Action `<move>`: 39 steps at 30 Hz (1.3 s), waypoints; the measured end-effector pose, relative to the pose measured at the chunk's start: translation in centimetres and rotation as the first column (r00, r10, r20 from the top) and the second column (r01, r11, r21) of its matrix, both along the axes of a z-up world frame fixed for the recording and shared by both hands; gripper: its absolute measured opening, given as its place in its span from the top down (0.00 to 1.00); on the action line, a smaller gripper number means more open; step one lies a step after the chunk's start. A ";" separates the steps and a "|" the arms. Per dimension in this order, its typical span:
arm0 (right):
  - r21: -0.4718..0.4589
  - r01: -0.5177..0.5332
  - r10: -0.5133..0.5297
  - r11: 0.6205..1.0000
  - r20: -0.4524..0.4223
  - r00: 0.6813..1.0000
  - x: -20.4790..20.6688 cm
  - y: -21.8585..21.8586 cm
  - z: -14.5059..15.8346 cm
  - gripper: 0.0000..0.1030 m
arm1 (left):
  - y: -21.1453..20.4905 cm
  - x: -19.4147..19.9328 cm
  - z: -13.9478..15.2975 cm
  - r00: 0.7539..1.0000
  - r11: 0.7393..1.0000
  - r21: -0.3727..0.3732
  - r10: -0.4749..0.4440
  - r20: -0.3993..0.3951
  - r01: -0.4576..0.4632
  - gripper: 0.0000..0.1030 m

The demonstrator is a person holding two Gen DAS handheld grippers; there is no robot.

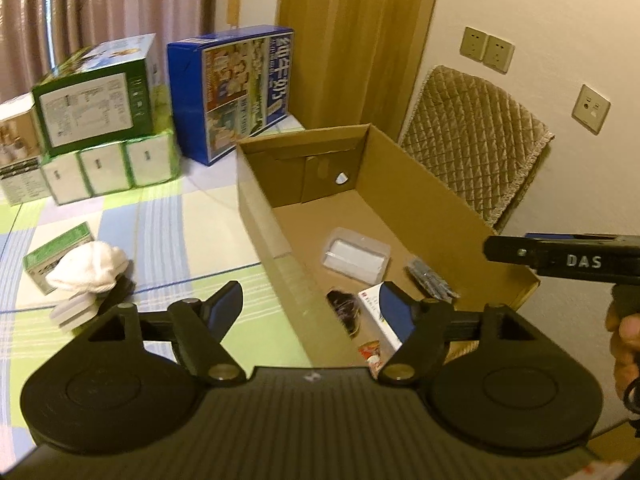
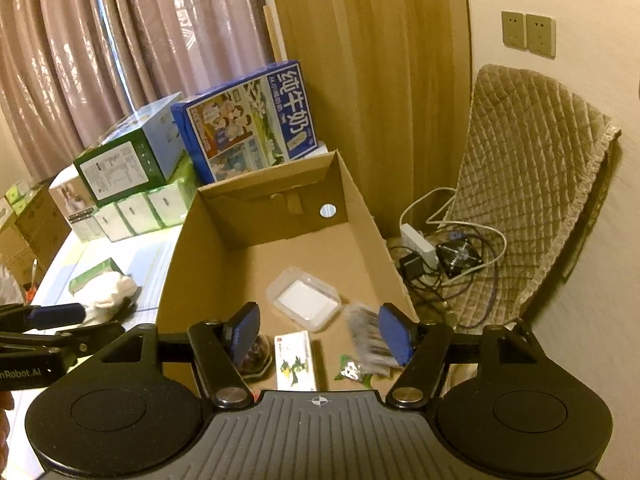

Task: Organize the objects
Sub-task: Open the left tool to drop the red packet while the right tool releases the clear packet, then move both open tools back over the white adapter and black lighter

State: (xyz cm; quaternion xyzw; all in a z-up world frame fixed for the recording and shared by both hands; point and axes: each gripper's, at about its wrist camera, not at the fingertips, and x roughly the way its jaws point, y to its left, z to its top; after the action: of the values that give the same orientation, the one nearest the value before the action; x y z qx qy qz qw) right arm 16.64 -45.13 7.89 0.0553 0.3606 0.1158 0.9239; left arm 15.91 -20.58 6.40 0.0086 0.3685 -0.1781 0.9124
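Note:
An open cardboard box (image 1: 256,208) lies on the checked table. Inside it are a clear plastic case (image 1: 356,256), a bundle of dark pens (image 1: 430,280), a dark round item (image 1: 344,308) and a small printed card box (image 1: 376,316). My left gripper (image 1: 310,308) hangs open over the box's near left wall, holding nothing. My right gripper (image 2: 320,332) is open above the box floor. A blurred grey packet (image 2: 366,340) sits by its right finger, and I cannot tell if they touch. A green wrapper (image 2: 352,370) lies beside the card box (image 2: 296,360).
Left of the box lie a white cloth (image 1: 88,266), a small green box (image 1: 56,256) and a white plastic piece (image 1: 74,312). Stacked cartons (image 1: 96,112) and a blue milk carton (image 1: 240,92) stand behind. A quilted chair (image 2: 532,184) and cables (image 2: 440,256) are on the right.

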 end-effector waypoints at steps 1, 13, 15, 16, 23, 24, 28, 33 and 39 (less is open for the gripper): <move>-0.002 0.002 -0.002 1.000 -0.001 1.000 -0.3 0.1 0.0 0.37 | 0.3 -0.3 0.0 1.000 1.000 -0.001 0.007 -0.001 -0.007 0.30; -0.021 -0.013 0.014 1.000 0.052 0.999 -5.5 2.2 1.8 0.22 | 3.3 -4.0 2.2 0.998 0.999 0.017 0.040 0.046 -0.040 0.19; -0.018 -0.018 0.019 1.000 0.058 0.998 -6.2 2.6 2.1 0.21 | 3.8 -4.7 2.6 0.998 0.999 0.019 0.043 0.055 -0.045 0.18; -0.018 -0.022 0.023 1.000 0.063 0.998 -6.6 2.9 2.4 0.19 | 4.1 -5.1 2.8 0.997 0.999 0.021 0.046 0.058 -0.047 0.18; -0.022 -0.060 0.062 0.998 0.083 0.995 -8.6 5.2 3.3 0.11 | 6.2 -7.4 3.7 0.994 0.997 0.025 0.071 0.082 -0.073 0.11; -0.024 -0.068 0.069 0.997 0.087 0.994 -8.9 5.5 3.3 0.10 | 6.6 -7.6 3.8 0.994 0.997 0.026 0.074 0.086 -0.076 0.09; -0.029 -0.089 0.092 0.996 0.093 0.991 -9.6 6.7 3.4 0.04 | 8.5 -8.9 3.9 0.990 0.994 0.039 0.096 0.101 -0.100 0.03; -0.034 -0.128 0.131 0.991 0.094 0.987 -10.1 8.7 3.3 0.02 | 11.4 -10.3 3.1 0.985 0.987 0.065 0.143 0.099 -0.149 0.01; -0.030 -0.189 0.191 0.982 0.094 0.977 -10.5 11.6 2.9 0.02 | 15.3 -10.9 2.4 0.971 0.971 0.082 0.217 0.096 -0.225 0.01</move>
State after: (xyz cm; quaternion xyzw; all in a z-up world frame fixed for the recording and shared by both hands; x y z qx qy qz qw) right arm 6.11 -33.51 10.81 0.0055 0.3202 0.2022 0.9255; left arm 4.97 -5.30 8.84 0.0175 0.3353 -0.0573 0.9402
